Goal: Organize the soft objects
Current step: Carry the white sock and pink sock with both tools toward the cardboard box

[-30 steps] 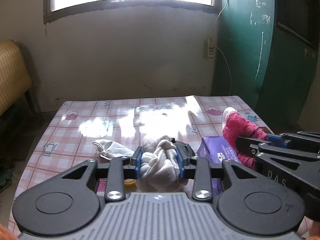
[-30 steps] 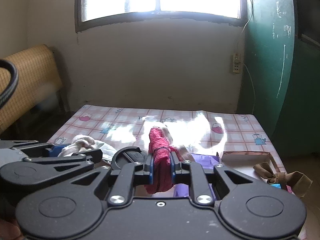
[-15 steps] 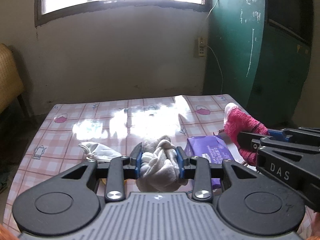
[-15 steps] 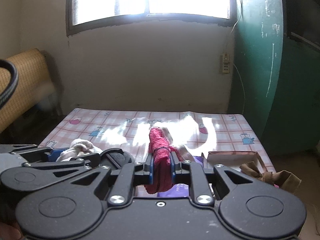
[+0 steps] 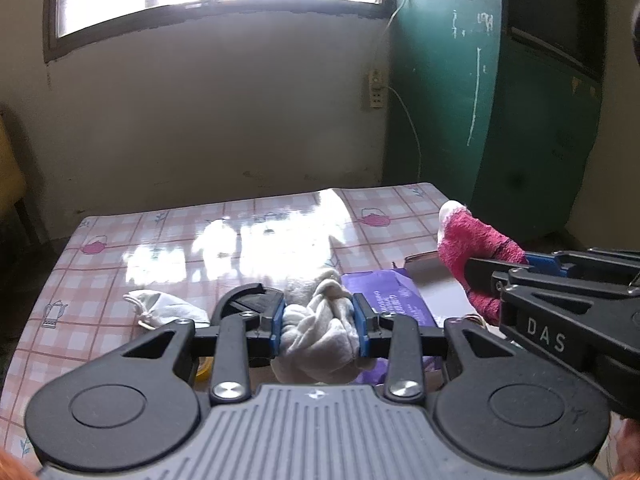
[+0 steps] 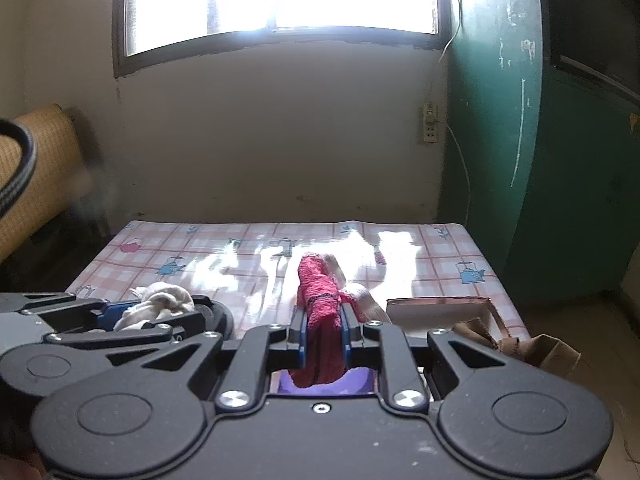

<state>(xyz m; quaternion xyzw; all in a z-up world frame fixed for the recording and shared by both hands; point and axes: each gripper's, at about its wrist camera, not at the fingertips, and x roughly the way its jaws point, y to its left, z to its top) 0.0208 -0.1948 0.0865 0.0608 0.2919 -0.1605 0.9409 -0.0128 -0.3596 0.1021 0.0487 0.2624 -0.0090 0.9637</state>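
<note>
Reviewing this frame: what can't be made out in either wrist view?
- Print on the purple pack: too small and blurred in the left wrist view; the right gripper hides most of it in the right wrist view.
- Inside of the cardboard box: seen too flat.
- Lower end of the white cloth, clamped in the left gripper: hidden behind the gripper body.
- Yellow item: mostly covered.

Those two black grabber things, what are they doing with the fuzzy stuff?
A person holds one in each hand, tidying soft things. The left gripper is clamped on a bunched white cloth. The right gripper is clamped on a fuzzy pink sock. Both are held up over the checked table, where a small white pouch and a purple packet lie.
</note>
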